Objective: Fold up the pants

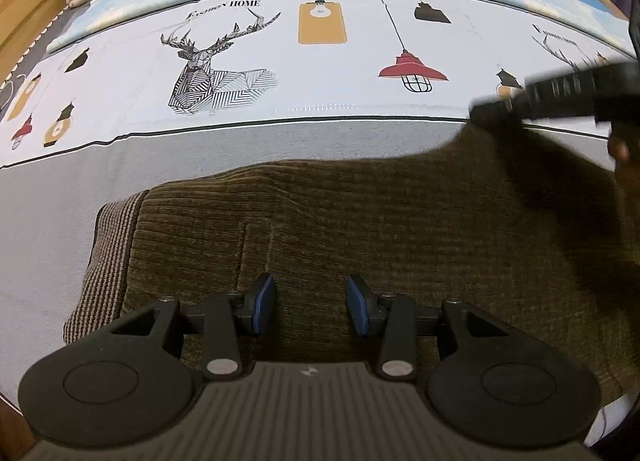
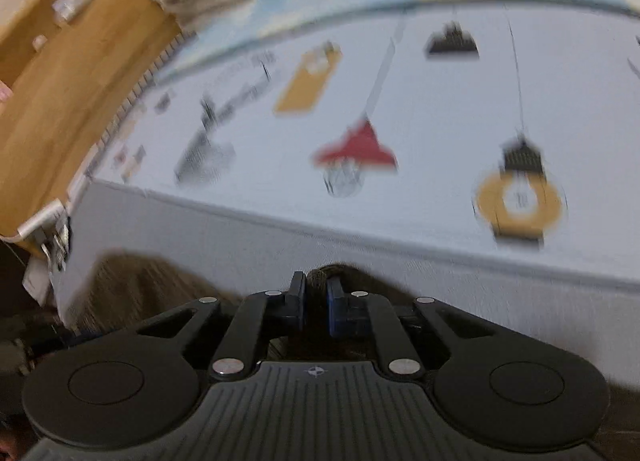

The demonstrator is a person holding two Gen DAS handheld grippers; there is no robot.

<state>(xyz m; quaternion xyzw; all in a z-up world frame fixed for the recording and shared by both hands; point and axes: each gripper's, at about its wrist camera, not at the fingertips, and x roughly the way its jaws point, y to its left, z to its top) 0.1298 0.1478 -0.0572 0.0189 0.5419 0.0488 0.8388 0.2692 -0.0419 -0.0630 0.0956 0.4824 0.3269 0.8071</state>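
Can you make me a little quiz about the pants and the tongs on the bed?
1. True or false: the left tongs are squeezing the brown pants.
2. Which tongs pinch a bit of the pants? A) left B) right C) neither
3. Fill in: the big animal printed on the bedsheet is a ____.

Key: 1 false, they are open over the cloth. 2 B, the right tongs pinch a bunch of brown fabric. 3 deer.
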